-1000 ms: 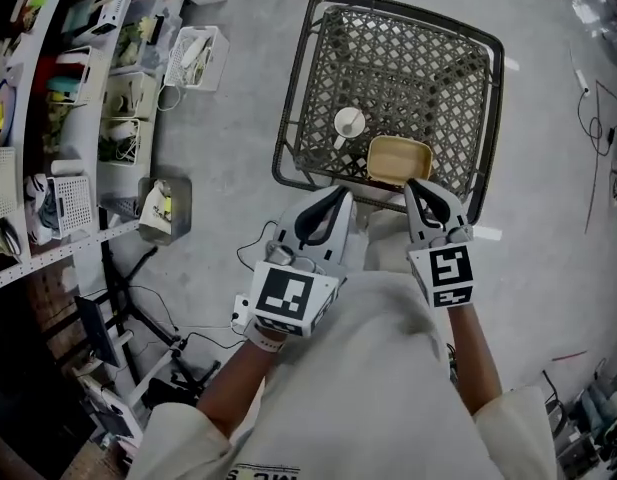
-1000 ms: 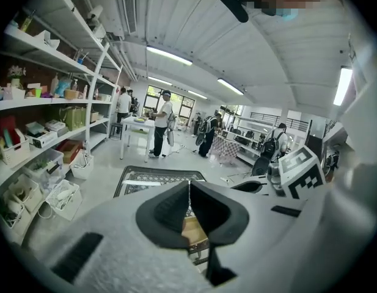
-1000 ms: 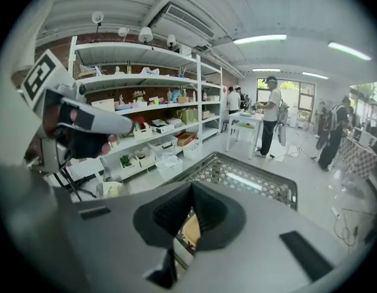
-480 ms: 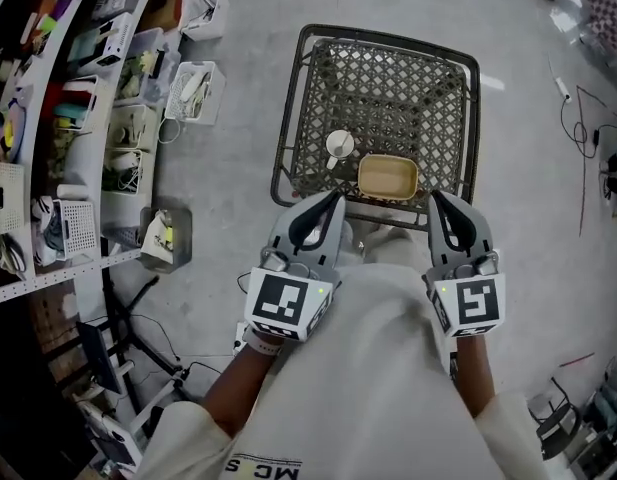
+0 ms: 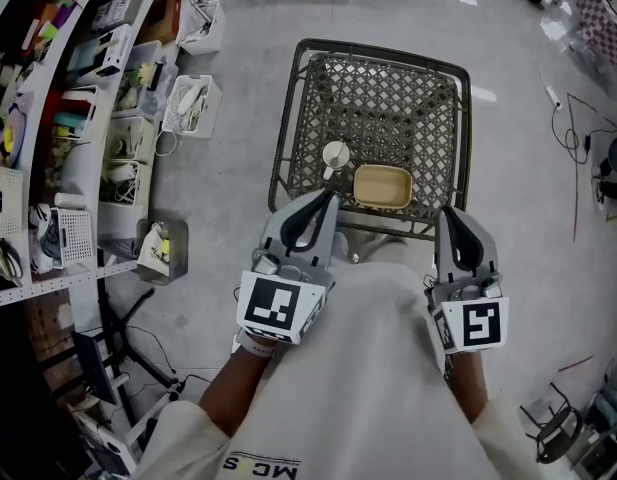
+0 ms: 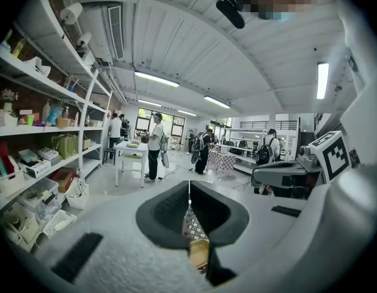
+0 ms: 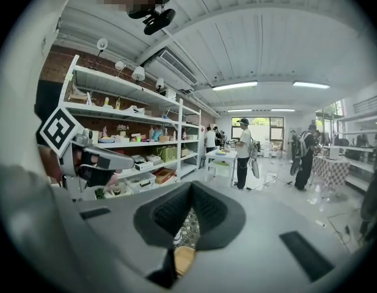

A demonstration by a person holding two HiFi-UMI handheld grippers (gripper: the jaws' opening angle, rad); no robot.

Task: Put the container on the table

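Note:
A tan rectangular container (image 5: 382, 187) lies in a dark wire basket (image 5: 300, 118) on the floor, beside a white cup (image 5: 335, 155). My left gripper (image 5: 329, 199) is held just short of the basket's near rim, jaws shut and empty. On the other side my right gripper (image 5: 450, 212) hangs near the basket's near right corner, apart from the container, also shut on nothing. In the left gripper view the left gripper (image 6: 189, 188) shows the container (image 6: 199, 255) low in the gap behind its jaws. The right gripper (image 7: 191, 188) shows the container (image 7: 184, 258) the same way.
Shelving (image 5: 88, 118) full of bins runs along the left, with a small bin (image 5: 163, 251) and cables on the floor below. A white table (image 6: 130, 148) stands far off with people around it, the same table (image 7: 223, 157) showing in the right gripper view.
Both grippers have drawn back from the basket. The right gripper, earlier at the container's near edge, now sits to its right and nearer my body.

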